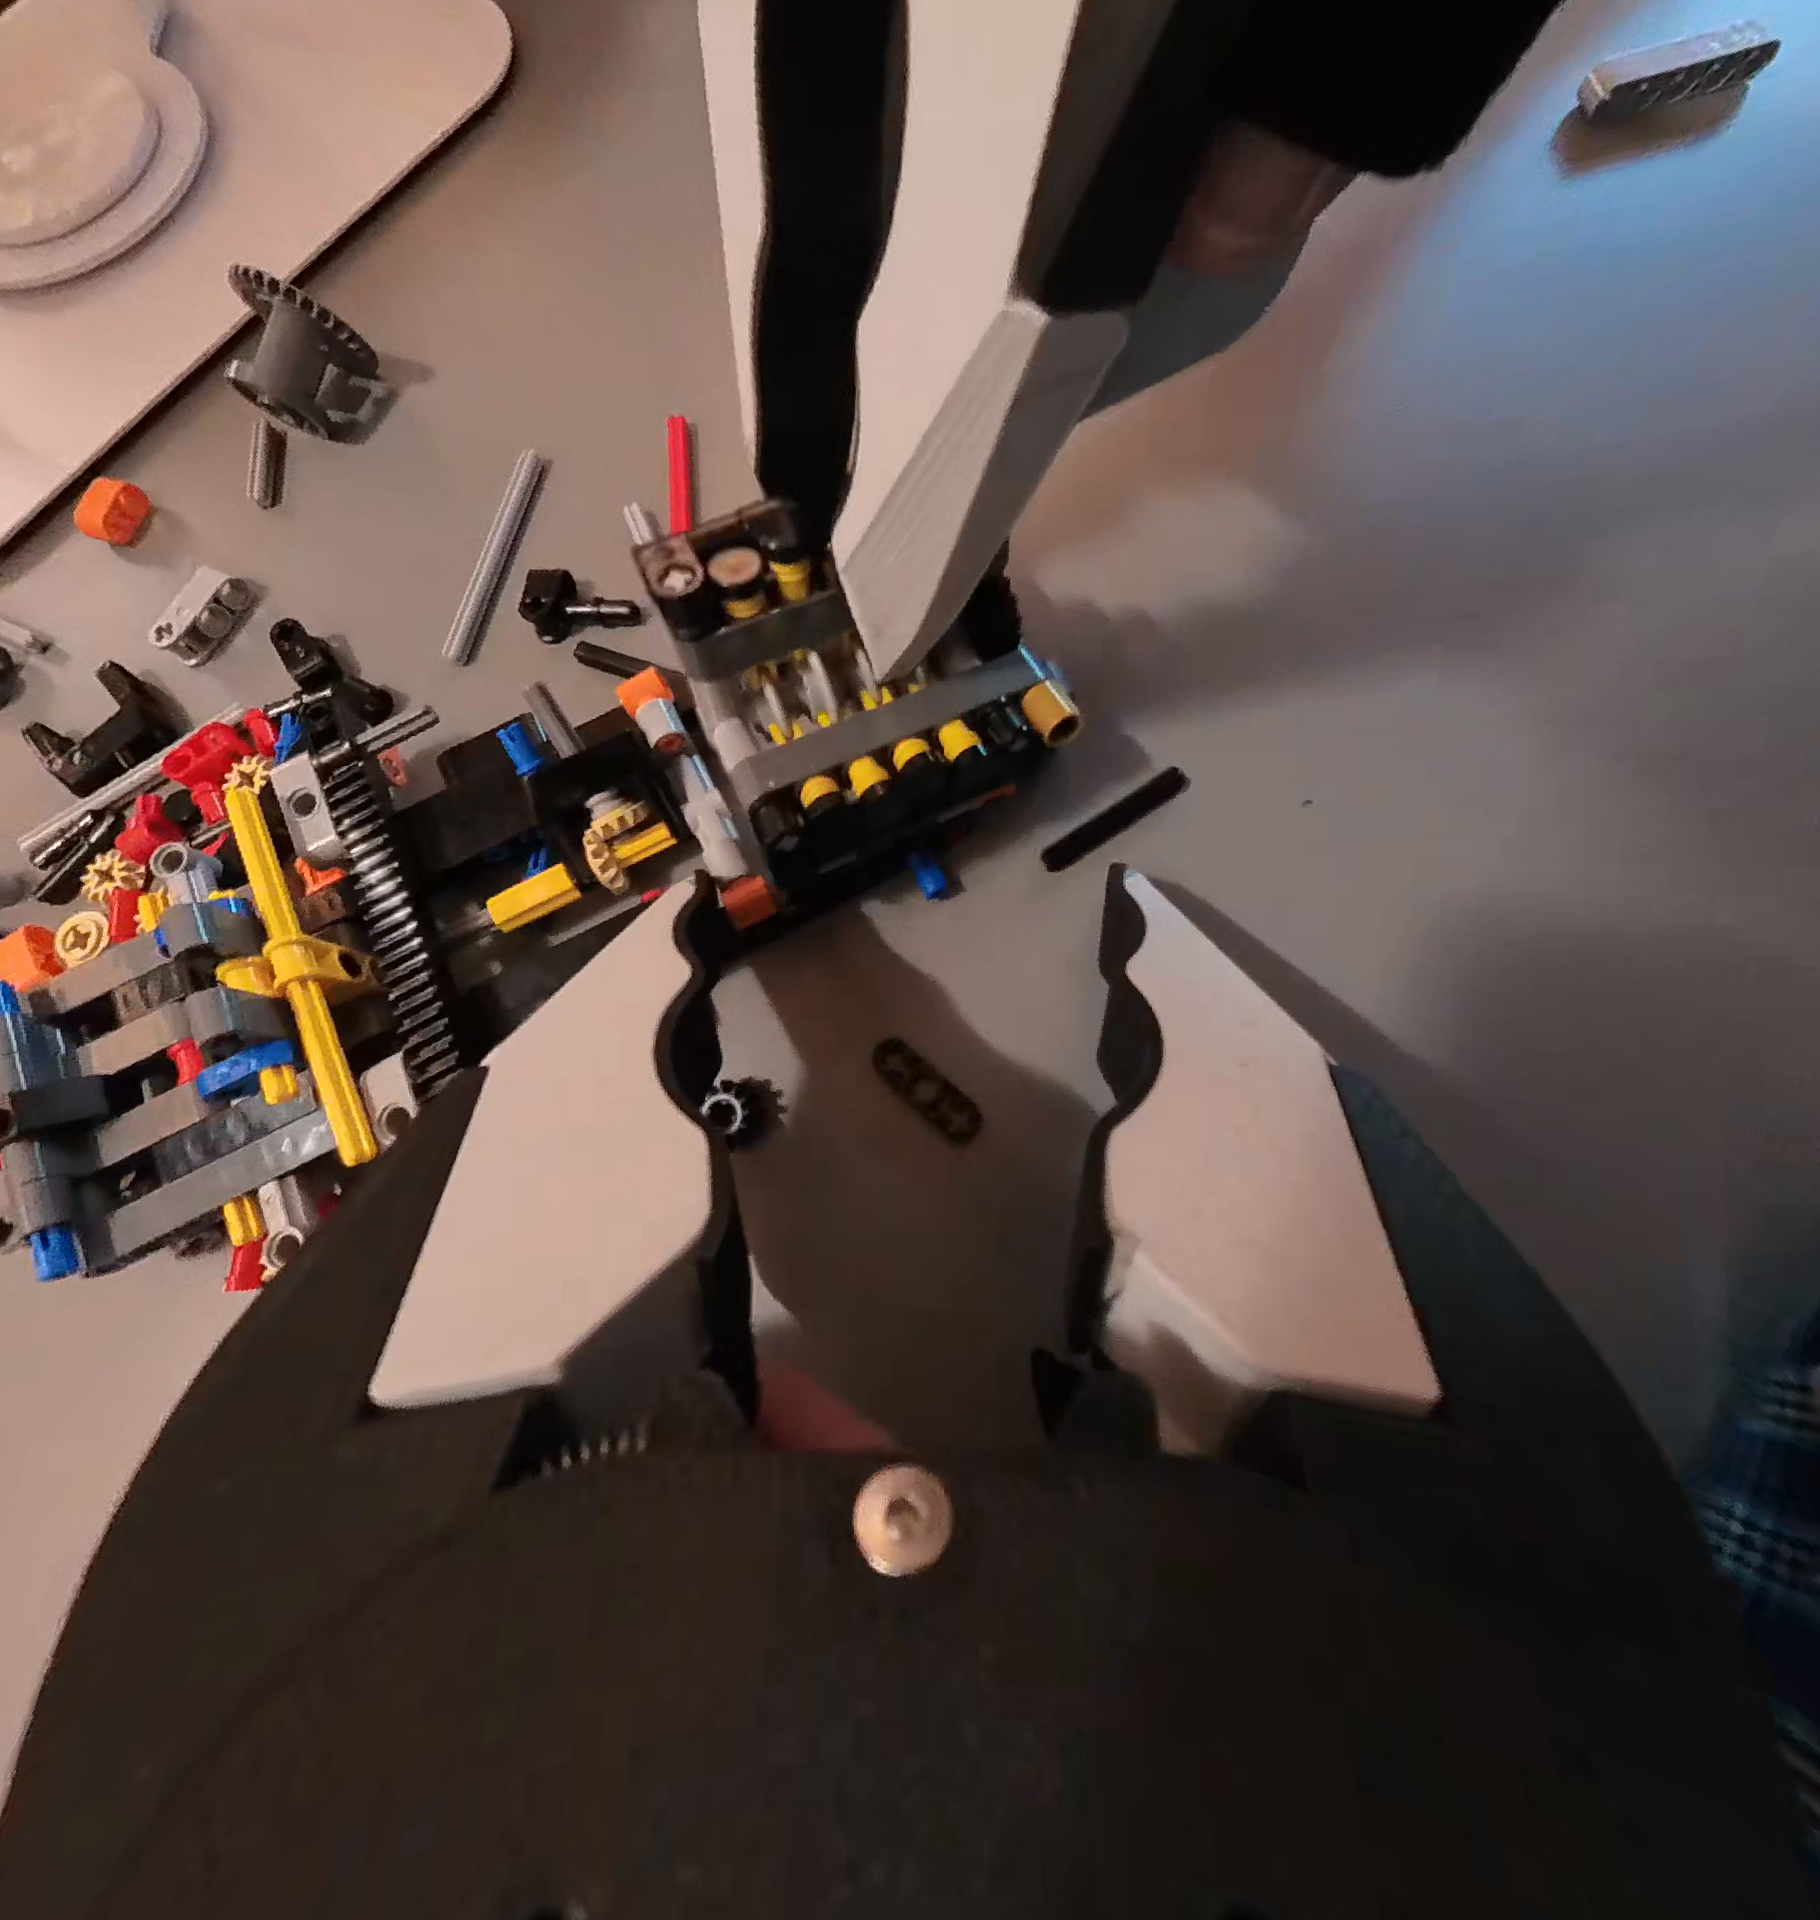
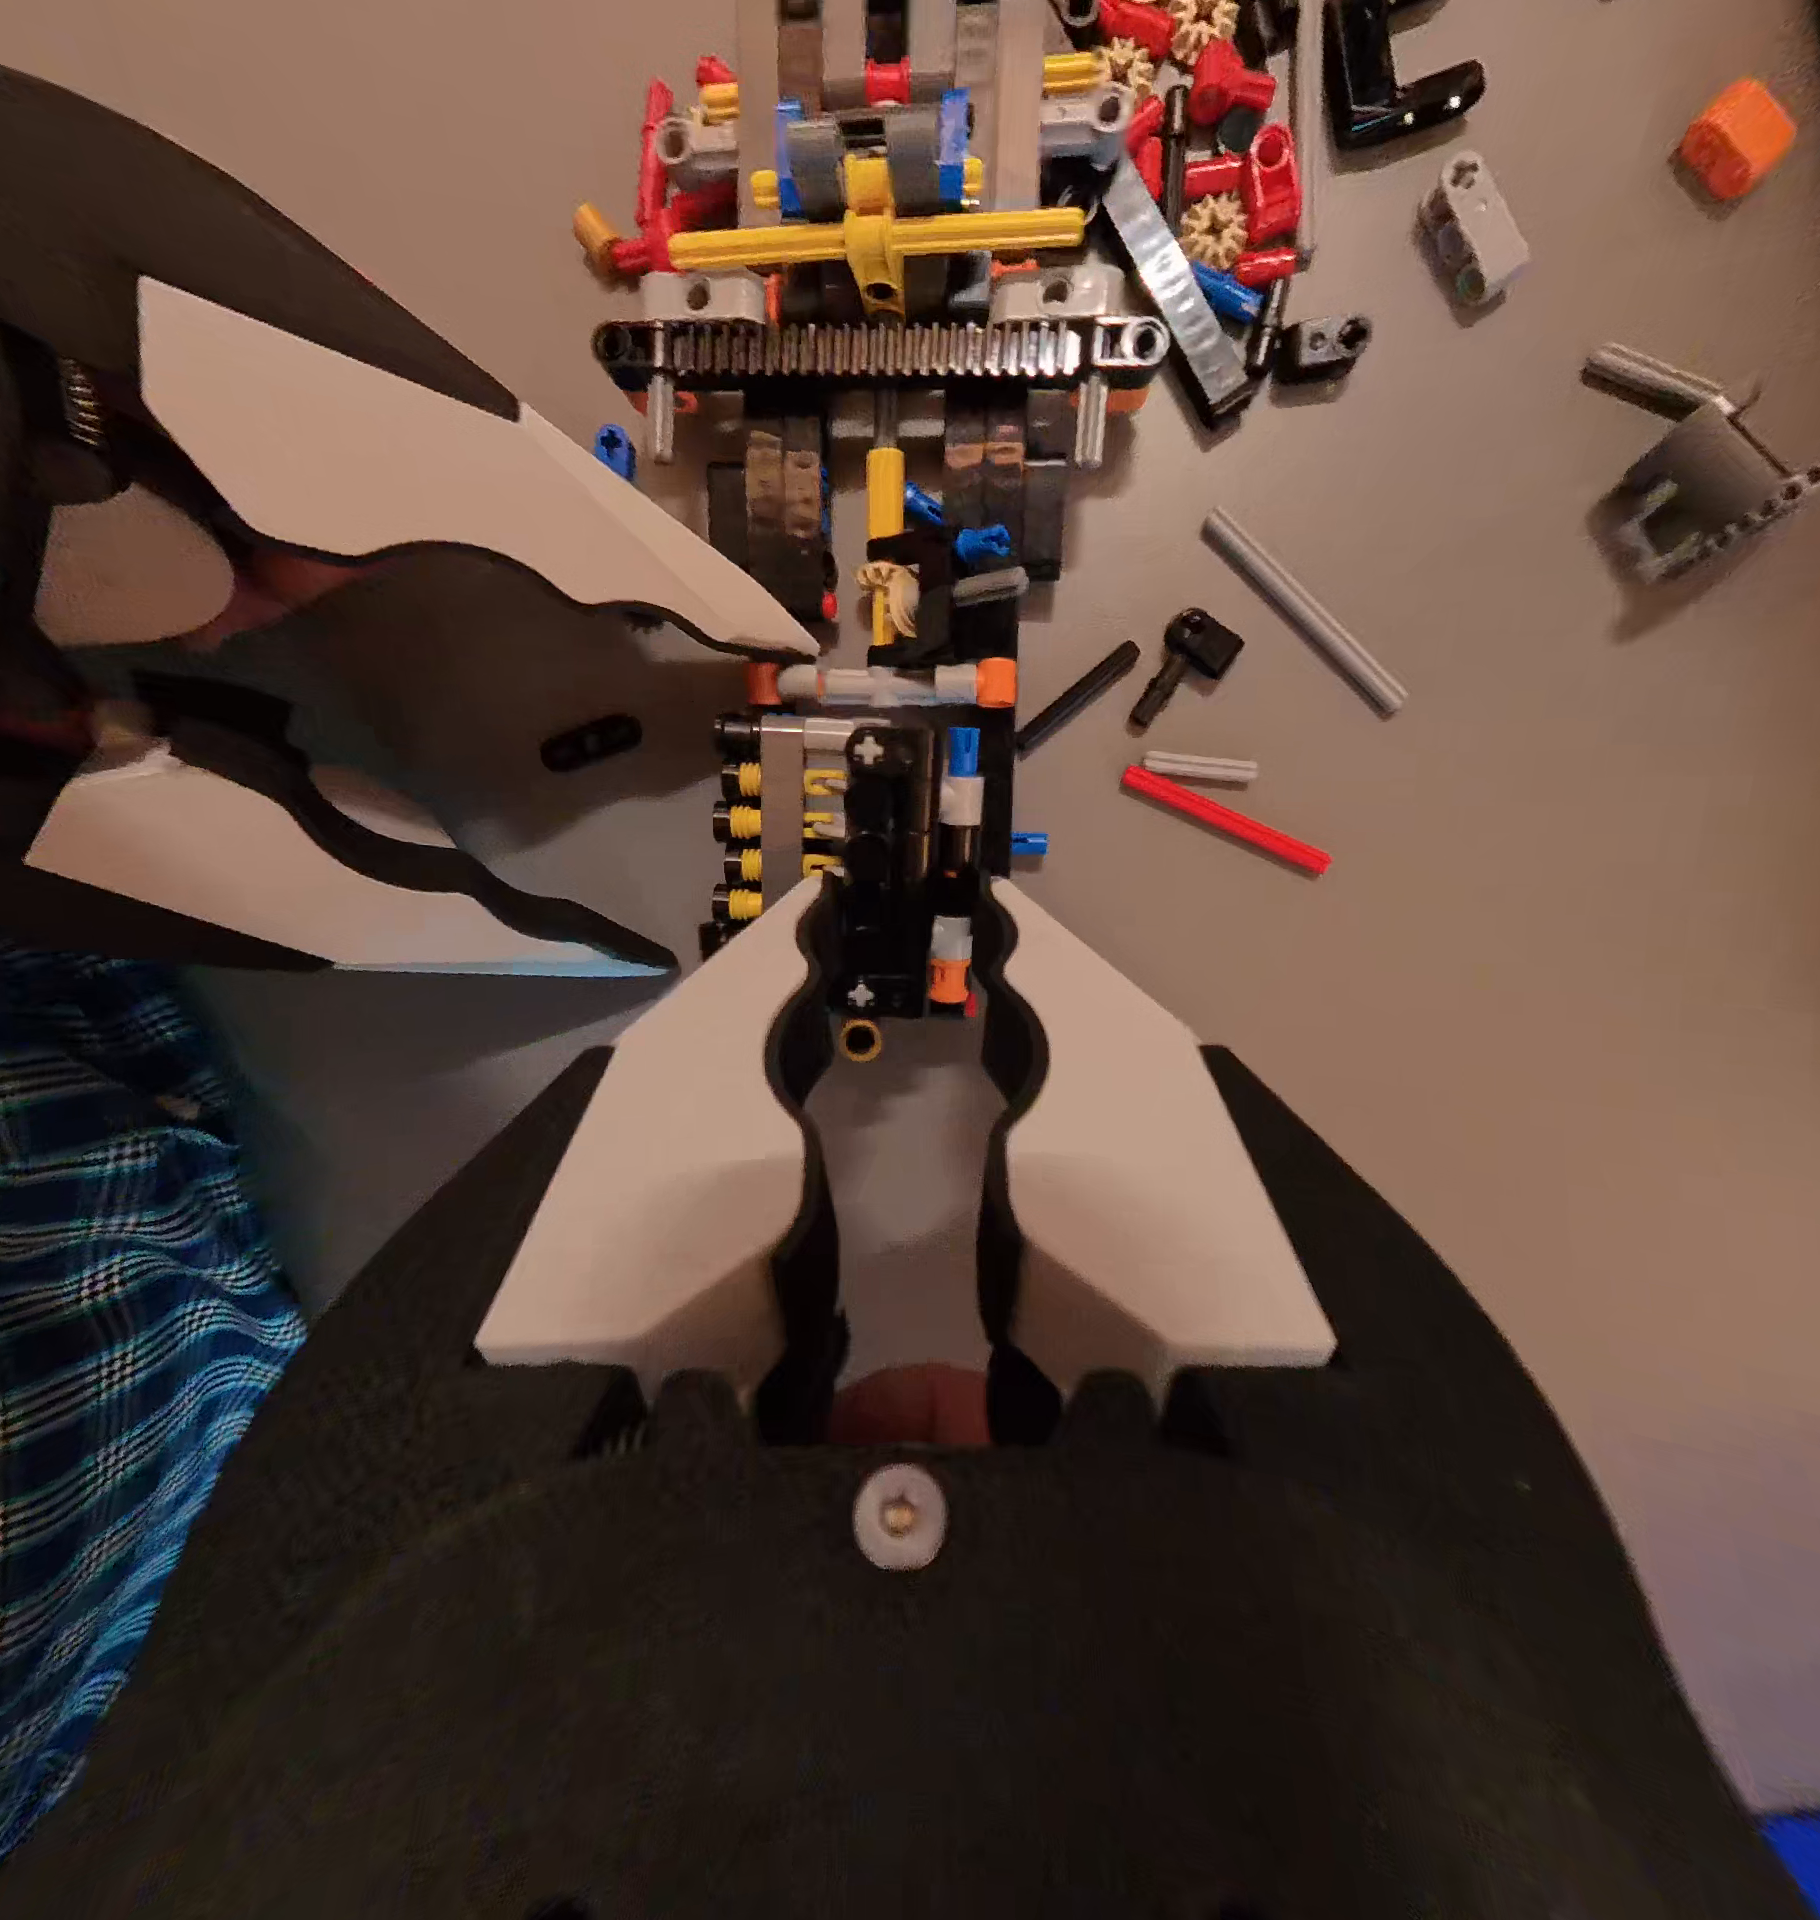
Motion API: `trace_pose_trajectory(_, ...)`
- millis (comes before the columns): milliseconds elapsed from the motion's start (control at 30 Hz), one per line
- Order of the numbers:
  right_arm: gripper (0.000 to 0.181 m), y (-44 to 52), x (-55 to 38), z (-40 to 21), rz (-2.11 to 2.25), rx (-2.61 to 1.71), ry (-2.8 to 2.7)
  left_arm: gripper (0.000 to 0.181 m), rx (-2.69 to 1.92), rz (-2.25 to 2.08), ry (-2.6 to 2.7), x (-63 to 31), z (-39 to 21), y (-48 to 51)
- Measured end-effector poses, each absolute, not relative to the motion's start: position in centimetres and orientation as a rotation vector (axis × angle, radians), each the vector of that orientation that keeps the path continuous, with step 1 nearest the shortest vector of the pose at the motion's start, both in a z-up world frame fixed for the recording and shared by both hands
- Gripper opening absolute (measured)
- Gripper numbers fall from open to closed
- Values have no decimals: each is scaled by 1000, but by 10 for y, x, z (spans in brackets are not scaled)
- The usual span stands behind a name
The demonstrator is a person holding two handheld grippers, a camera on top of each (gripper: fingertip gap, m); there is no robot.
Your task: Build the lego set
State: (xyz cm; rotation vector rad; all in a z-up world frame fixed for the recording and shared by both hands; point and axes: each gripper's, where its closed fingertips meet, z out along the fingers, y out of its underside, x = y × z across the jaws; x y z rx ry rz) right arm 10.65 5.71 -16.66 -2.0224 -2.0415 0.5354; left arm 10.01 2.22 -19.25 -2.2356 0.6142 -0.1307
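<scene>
Left wrist view: the left gripper (image 1: 906, 894) hangs released, jaws spread wide and holding nothing, one tip just beside the near corner of the lego assembly (image 1: 864, 748) on the grey table (image 1: 1405, 623). A small black beam (image 1: 927, 1091) and a tiny dark gear (image 1: 742, 1107) lie loose on the table between its fingers. Beyond the assembly, the right gripper (image 1: 864, 613) comes down onto its far end. Left of the assembly lie a long yellow axle (image 1: 293, 956), a black toothed rack (image 1: 386, 894), a red axle (image 1: 679, 473) and scattered loose parts.

Right wrist view: the right gripper (image 2: 901, 894) is clenched around the near end of the lego assembly (image 2: 885, 831), fingers touching both its sides. The left gripper (image 2: 740, 800) stands open just left of the assembly, near its orange-tipped cross piece (image 2: 885, 681).

The step in hand looks like steadying the engine-like block with the right claw while the left is free to fetch. Next, the left likely must close on a loose part, perhaps the black beam, and press it onto the assembly squarely, the right holding firm.
</scene>
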Motion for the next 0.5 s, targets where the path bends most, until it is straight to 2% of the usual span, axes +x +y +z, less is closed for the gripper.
trace_pose_trajectory(500,22,52,104,-167,525,-2013,-2076,68,-2239,-152,587,95,-191,23)
